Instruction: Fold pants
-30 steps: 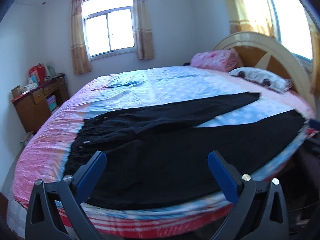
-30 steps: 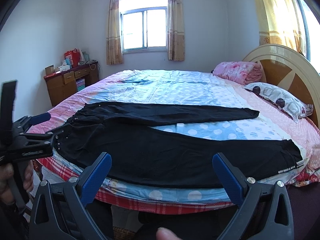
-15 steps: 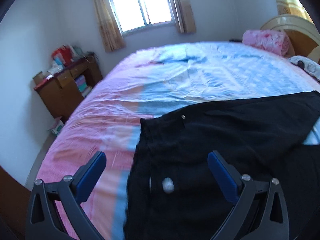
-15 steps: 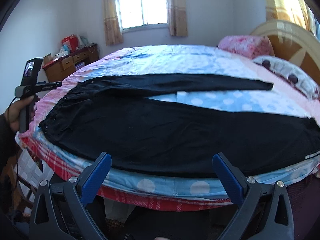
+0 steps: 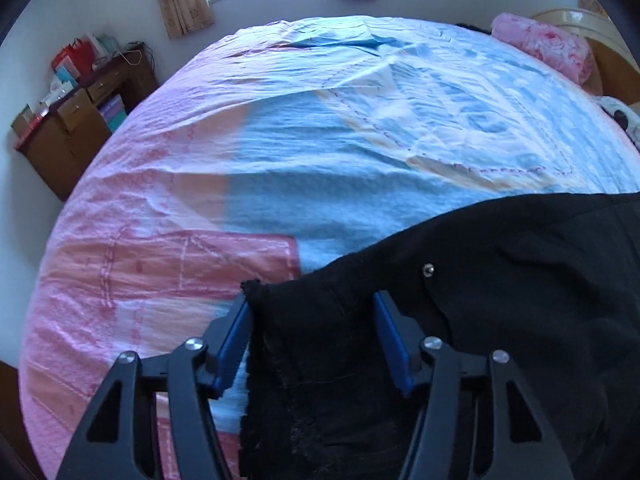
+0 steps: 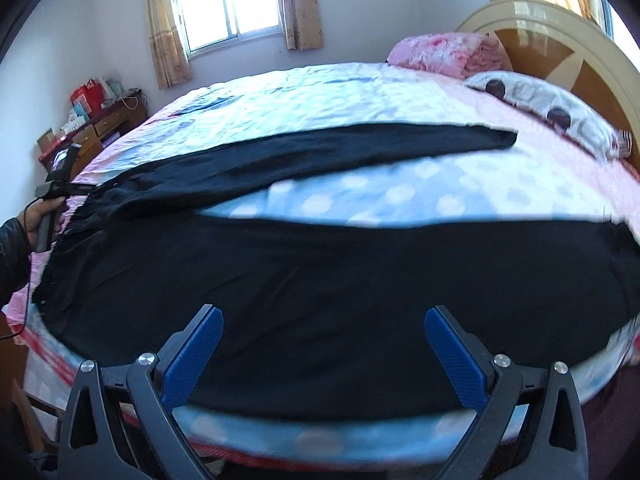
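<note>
Black pants (image 6: 320, 272) lie spread lengthwise on the bed (image 6: 400, 196), waistband at the left, the two legs running right and splayed apart. My left gripper (image 5: 311, 300) is down at the far waistband corner (image 5: 260, 292). Its jaws are closing with the waistband cloth between them, and a wide gap still shows between the blue pads (image 5: 236, 336). The right wrist view shows a person's hand (image 6: 38, 212) holding that left gripper (image 6: 60, 184) at the waist end. My right gripper (image 6: 323, 314) hangs open just above the near leg, with nothing between its fingers.
A wooden desk (image 6: 92, 128) piled with boxes stands at the far left wall. A folded pink quilt (image 6: 444, 52) and a spotted pillow (image 6: 548, 108) lie by the curved headboard (image 6: 560, 32). The bed's near edge runs just under the right gripper.
The left gripper swung left and down to the waistband corner, and its jaws narrowed around the cloth. The right gripper came lower and closer over the near leg, still wide.
</note>
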Tool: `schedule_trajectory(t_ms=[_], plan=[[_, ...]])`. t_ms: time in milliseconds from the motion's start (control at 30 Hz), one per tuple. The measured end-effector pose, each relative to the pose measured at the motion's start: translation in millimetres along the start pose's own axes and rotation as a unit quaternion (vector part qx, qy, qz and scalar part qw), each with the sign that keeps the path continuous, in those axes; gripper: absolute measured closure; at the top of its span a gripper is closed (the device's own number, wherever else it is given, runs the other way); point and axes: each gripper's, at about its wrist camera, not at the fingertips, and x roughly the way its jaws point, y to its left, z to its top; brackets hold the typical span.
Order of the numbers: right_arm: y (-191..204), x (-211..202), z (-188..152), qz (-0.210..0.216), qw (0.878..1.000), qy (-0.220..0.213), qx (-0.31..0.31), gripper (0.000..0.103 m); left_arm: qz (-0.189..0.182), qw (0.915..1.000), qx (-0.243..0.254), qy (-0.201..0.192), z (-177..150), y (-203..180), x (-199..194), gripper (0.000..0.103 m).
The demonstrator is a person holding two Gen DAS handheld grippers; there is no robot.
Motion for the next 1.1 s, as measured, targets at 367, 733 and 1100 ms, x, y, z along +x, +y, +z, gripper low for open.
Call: schedule_trajectory(t_ms=[367,733,1100], plan=[[-174.3,91.3,148.8,-0.079,0.994,0.007,0.08,0.039,-0.037,0.9993,0.005,0.002,2.2,0.9,7.0,0.058],[-293.1,247.5,267.7,-0.093,0.987,0.082,0.1,0.039,-0.038,0.9992,-0.006,-0.003,4.0,2.1,11.4,0.058],[-271.9,284.3,261.3,-0.039,0.986,0.157,0.049,0.092,-0.012,0.9994,0.031,-0.009,10.8,-13.2,9.6,0.072]])
